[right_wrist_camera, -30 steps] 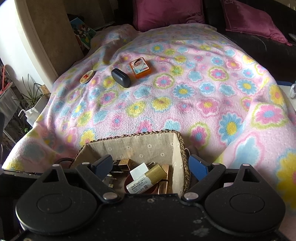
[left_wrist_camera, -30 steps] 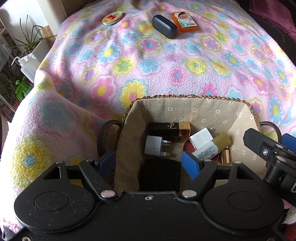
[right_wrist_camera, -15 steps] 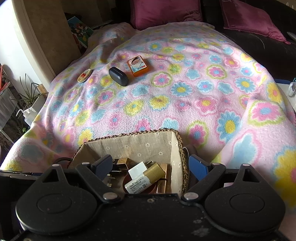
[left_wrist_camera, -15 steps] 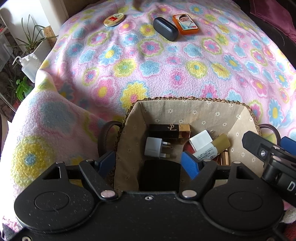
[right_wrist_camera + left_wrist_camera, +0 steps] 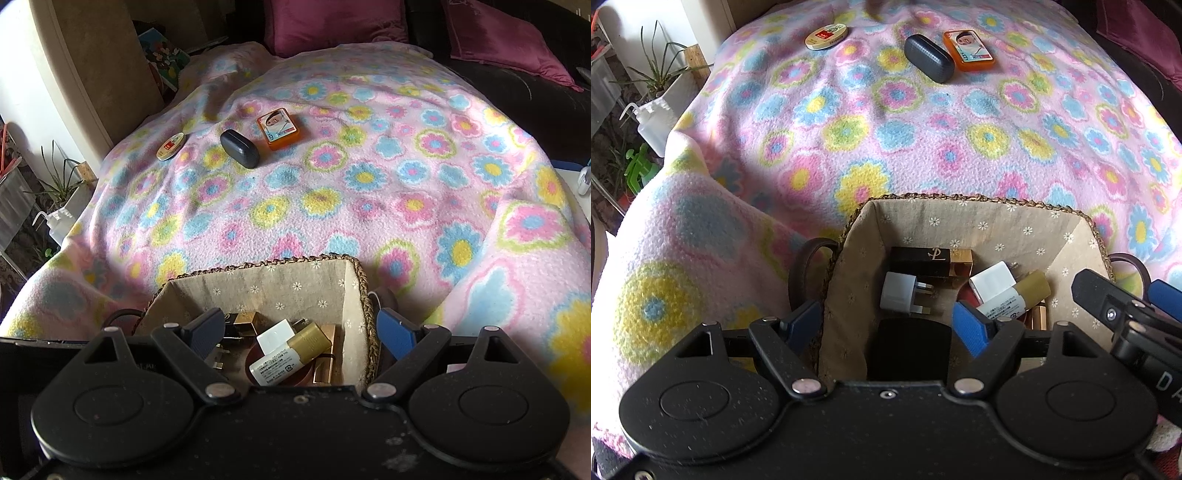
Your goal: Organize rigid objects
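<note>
Inside the lined basket (image 5: 997,221) already lie a white plug (image 5: 899,297), a black-and-gold case (image 5: 931,260) and a gold-capped tube (image 5: 1015,295). Well beyond its far rim wait a round tin (image 5: 826,36), a dark case (image 5: 929,58) and an orange box (image 5: 968,50), open blanket (image 5: 923,147) between. The left gripper (image 5: 886,325) straddles the basket's left wall, released; the right gripper (image 5: 301,332) straddles its right wall, gaping and empty.

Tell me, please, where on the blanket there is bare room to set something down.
The wide stretch of blanket between the basket and the far row is free, as is its right side. Crowded: the far left, where the round tin, dark case and orange box lie close together, and inside the basket.
</note>
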A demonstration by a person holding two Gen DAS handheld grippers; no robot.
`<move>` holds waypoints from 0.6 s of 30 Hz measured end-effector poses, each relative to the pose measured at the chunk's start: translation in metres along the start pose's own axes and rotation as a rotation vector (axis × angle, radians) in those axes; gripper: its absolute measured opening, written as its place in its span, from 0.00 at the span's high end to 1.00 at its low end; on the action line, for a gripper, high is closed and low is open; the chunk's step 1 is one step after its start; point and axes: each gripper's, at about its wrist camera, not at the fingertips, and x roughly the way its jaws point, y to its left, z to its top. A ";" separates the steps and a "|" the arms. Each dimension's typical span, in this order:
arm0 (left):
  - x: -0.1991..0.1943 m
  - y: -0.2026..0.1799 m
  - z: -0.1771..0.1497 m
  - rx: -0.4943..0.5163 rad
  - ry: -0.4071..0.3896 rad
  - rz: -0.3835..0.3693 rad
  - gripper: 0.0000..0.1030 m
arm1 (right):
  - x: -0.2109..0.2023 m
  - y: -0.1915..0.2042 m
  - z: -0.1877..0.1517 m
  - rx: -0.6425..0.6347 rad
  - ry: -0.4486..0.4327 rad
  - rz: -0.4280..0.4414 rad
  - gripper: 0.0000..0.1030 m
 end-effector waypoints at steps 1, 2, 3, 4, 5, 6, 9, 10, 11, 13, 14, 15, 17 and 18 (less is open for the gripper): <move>0.000 0.000 0.000 -0.001 0.000 0.000 0.28 | 0.000 0.000 0.000 0.000 -0.001 0.000 0.13; 0.000 0.000 0.000 0.000 0.002 0.000 0.28 | 0.000 0.000 0.000 0.001 -0.001 0.000 0.13; 0.000 0.000 0.000 -0.003 0.004 0.001 0.28 | 0.000 0.000 0.000 0.001 0.000 0.001 0.13; 0.000 0.000 0.000 -0.004 0.004 0.003 0.28 | 0.001 0.001 0.000 0.000 0.001 0.002 0.13; 0.000 0.001 0.000 -0.005 0.005 0.004 0.28 | 0.001 0.001 0.000 -0.002 0.000 0.002 0.13; 0.000 0.001 0.000 -0.006 0.006 0.004 0.28 | 0.001 0.001 0.000 -0.004 -0.001 0.001 0.13; 0.000 0.001 -0.001 -0.008 0.007 0.004 0.28 | 0.000 0.001 0.000 -0.006 -0.001 0.002 0.13; 0.000 0.001 0.000 -0.009 0.007 0.004 0.28 | 0.000 0.001 0.000 -0.006 -0.001 0.003 0.13; 0.000 0.001 0.000 -0.008 0.008 0.003 0.28 | 0.000 0.001 0.000 -0.006 -0.002 0.003 0.13; 0.000 0.001 0.000 -0.009 0.008 0.004 0.28 | 0.000 0.001 0.000 -0.005 -0.001 0.003 0.12; 0.000 0.001 0.000 -0.009 0.009 0.003 0.28 | 0.000 0.001 0.000 -0.006 -0.001 0.003 0.12; 0.000 0.001 0.000 -0.009 0.010 0.004 0.28 | 0.000 0.001 0.000 -0.007 -0.002 0.002 0.12; 0.000 0.001 0.000 -0.010 0.011 0.005 0.28 | 0.000 0.001 0.000 -0.008 -0.003 0.001 0.12; 0.000 0.001 0.000 -0.010 0.011 0.005 0.28 | 0.000 0.001 0.000 -0.008 -0.003 0.002 0.12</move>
